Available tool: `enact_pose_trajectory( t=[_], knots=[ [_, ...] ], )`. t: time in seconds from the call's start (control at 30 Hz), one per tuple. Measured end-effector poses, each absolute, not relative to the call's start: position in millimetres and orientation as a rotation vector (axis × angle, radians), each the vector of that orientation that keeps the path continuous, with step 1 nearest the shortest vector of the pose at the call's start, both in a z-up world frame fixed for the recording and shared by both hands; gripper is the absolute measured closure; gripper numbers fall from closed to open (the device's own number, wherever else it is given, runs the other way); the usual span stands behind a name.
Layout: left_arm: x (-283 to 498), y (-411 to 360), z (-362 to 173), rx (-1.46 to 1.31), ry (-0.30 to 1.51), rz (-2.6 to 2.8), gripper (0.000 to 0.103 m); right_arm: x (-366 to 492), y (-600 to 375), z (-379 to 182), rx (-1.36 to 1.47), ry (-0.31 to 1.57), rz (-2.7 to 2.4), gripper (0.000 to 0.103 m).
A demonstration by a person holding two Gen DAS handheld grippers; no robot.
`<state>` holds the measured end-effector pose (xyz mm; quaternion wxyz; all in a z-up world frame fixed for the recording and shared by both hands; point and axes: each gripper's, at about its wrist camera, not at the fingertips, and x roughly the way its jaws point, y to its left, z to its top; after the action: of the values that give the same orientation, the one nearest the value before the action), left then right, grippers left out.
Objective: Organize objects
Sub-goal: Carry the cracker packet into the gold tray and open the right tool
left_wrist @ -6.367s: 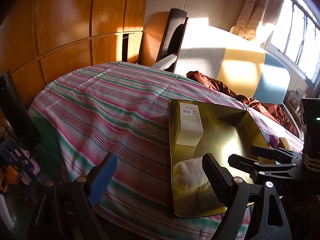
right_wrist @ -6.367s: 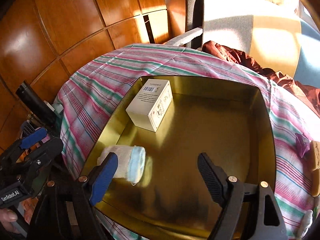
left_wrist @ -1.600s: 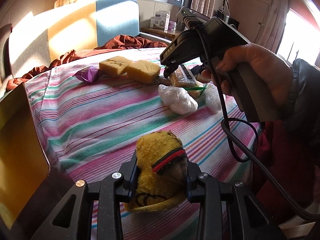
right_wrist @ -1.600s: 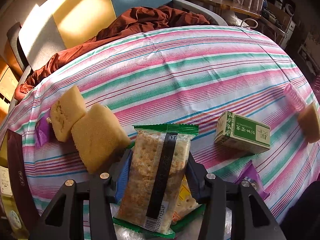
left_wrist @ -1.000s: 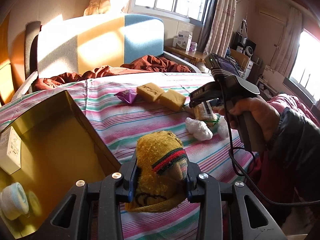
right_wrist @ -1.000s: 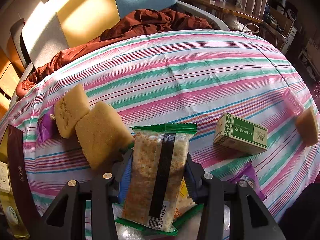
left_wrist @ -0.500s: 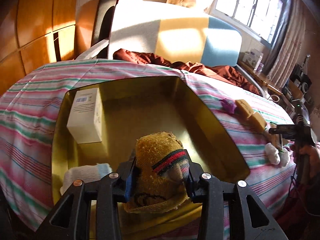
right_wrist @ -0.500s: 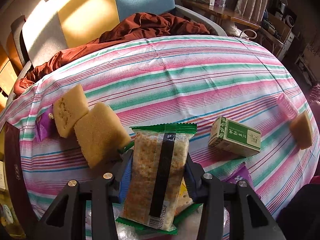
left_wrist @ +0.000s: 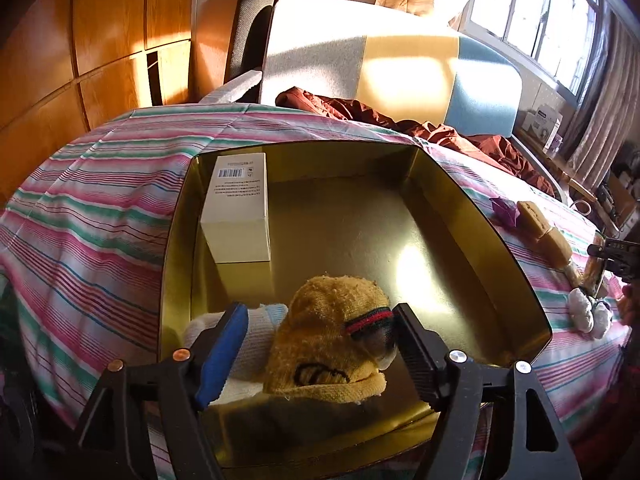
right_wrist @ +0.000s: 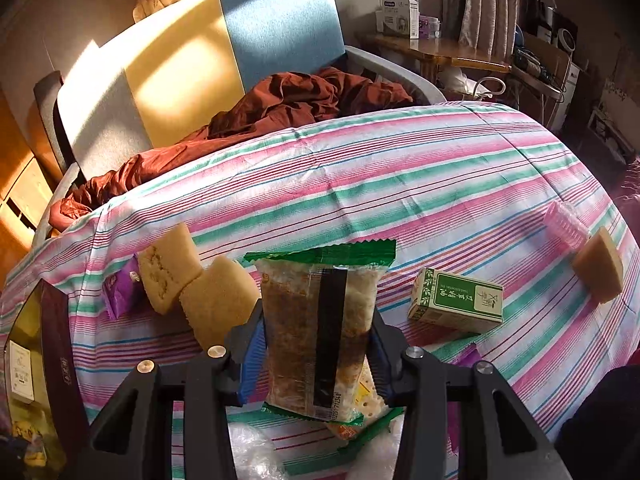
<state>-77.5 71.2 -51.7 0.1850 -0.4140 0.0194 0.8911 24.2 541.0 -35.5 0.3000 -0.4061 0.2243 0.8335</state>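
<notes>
In the left wrist view a yellow knitted sock (left_wrist: 332, 344) with a red and black band lies on the floor of the golden tray (left_wrist: 480, 216), against a white rolled sock (left_wrist: 256, 332). My left gripper (left_wrist: 320, 356) straddles it, jaws opening, the blue left pad clear of the knit. A white box (left_wrist: 238, 216) stands in the tray's far left corner. In the right wrist view my right gripper (right_wrist: 316, 352) is shut on a green-edged cracker packet (right_wrist: 316, 312), held upright above the striped tablecloth.
Two yellow sponge cakes (right_wrist: 170, 268) and a purple wrapper (right_wrist: 120, 288) lie left of the packet. A green box (right_wrist: 460, 300), a pink item (right_wrist: 564, 224) and another sponge piece (right_wrist: 598, 276) lie to the right. A chair with a brown cloth (right_wrist: 280, 104) stands behind the table.
My left gripper swung from the table's right side to over the tray, lowered the yellow sock beside the white one, and its jaws spread apart. The right gripper rose slightly with the cracker packet.
</notes>
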Motion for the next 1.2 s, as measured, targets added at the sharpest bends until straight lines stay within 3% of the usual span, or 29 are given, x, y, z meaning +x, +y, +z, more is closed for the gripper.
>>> enact_pose_trajectory(
  t=[0.2,0.27,0.37,0.67,0.9,1.2],
  knots=[
    [-61,67,-37,-1.111,0.106,2.540,0.027,23,525,-21,-1.015,0.542,2.311,0.058],
    [-50,69,-28,-1.038,0.093,2.491,0.022,22,522,-20,-1.016,0.539,2.326,0.058],
    [-42,79,-25,-0.984,0.222,2.540,0.022,22,517,-17,-1.017,0.532,2.345,0.058],
    [-54,55,-34,-1.057,0.091,2.591,0.024,6,440,24,-1.027,0.527,2.603,0.058],
    [-52,41,-36,-1.057,0.020,2.598,0.023,-41,322,20,-1.292,0.290,2.865,0.058],
    [-50,22,-32,-1.052,-0.039,2.617,0.022,-73,241,-41,-1.599,0.043,2.814,0.058]
  ],
)
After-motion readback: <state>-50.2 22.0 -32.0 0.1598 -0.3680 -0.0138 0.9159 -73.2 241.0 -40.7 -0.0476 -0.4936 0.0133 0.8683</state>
